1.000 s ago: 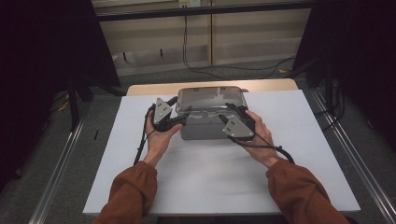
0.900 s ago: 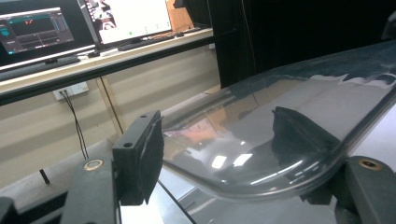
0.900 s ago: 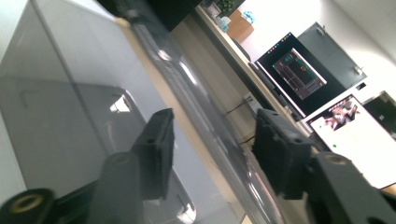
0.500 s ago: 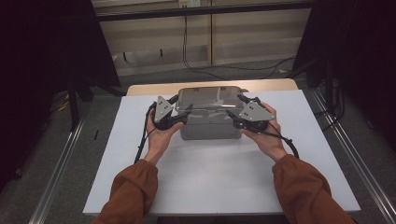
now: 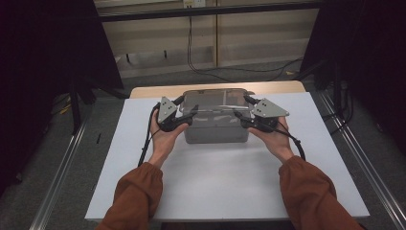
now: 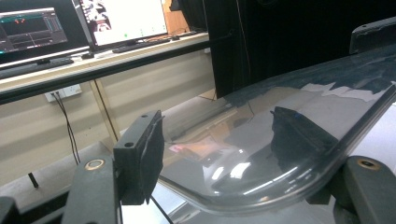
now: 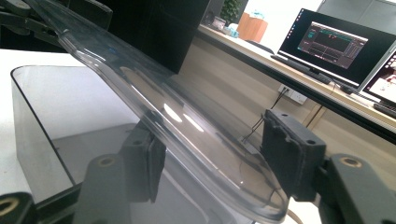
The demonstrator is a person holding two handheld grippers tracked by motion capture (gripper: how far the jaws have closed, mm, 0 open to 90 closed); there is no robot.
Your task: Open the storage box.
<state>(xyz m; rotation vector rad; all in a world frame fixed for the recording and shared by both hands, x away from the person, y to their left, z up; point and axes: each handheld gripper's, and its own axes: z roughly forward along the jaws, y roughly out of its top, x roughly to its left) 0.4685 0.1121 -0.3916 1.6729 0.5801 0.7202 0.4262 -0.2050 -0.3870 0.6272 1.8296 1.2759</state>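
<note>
1. The lid (image 5: pixel 214 104) is a flat sheet of clear, smoky plastic with rounded corners and a thick, smooth rim; it is glossy and reflects the light in pale spots.
2. The box (image 5: pixel 216 130) under the lid is grey, translucent and rectangular, with smooth straight walls and rounded vertical edges. It stands on the far half of the bench (image 5: pixel 230 182), near its middle.
3. The bench has a matt white top, plain and flat.
4. The lid lies over the box. In the right gripper view the lid (image 7: pixel 154 112) is tilted, and its near edge is raised above the open rim of the box (image 7: pixel 42 135).
5. The left claw (image 5: pixel 183 118) is at the left end of the lid. Its black, blocky jaws stand around the rim of the lid (image 6: pixel 261 154), one above and one below; I cannot tell if the pads press on it.
6. The right claw (image 5: pixel 242 120) is at the right end of the lid. Its jaws have just been closing a little, the lid edge is between them, and a gap shows beside one pad.
7. Each claw carries a grey three-cornered metal plate and a black cable.
</note>
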